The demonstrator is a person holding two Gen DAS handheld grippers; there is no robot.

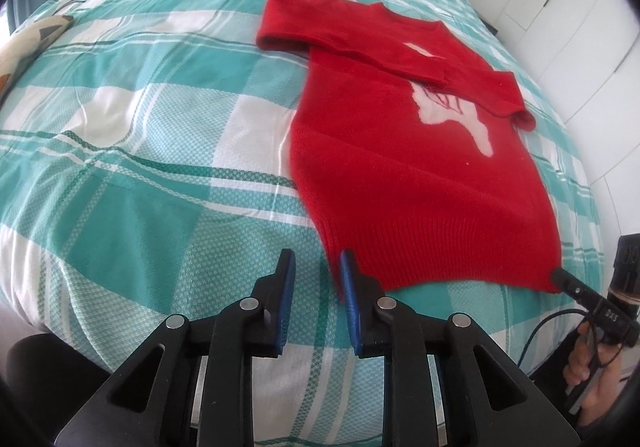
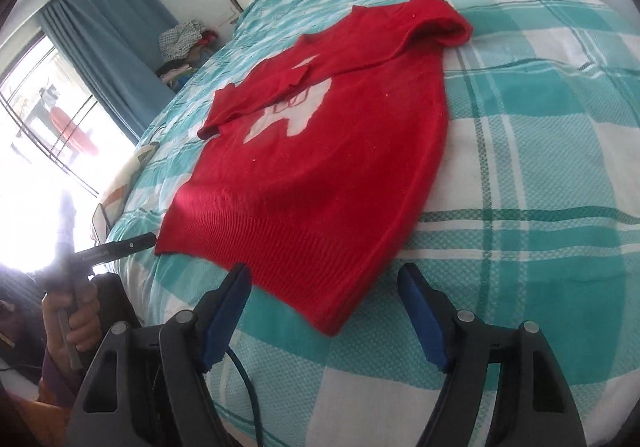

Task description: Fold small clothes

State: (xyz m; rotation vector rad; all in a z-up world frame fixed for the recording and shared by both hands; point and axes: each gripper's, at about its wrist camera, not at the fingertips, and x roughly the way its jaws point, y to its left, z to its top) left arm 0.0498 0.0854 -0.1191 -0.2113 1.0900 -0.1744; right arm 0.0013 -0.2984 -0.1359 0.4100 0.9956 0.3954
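Observation:
A small red knitted sweater (image 1: 404, 175) with a white figure on the chest lies flat on the bed, both sleeves folded in across the chest. It also shows in the right wrist view (image 2: 320, 175). My left gripper (image 1: 316, 263) is open with a narrow gap, its right finger touching the hem's near left corner. My right gripper (image 2: 326, 279) is open wide, its fingers either side of the hem's near right corner, just above the bedspread. The right gripper's tip (image 1: 562, 275) shows at the hem's right corner in the left wrist view.
A teal and white checked bedspread (image 1: 160, 151) covers the bed. A patterned pillow (image 1: 28, 43) lies at the far left. White cupboard doors (image 1: 592, 27) stand to the right. A blue curtain (image 2: 104, 47), a window and a clothes pile (image 2: 184, 43) are beyond the bed.

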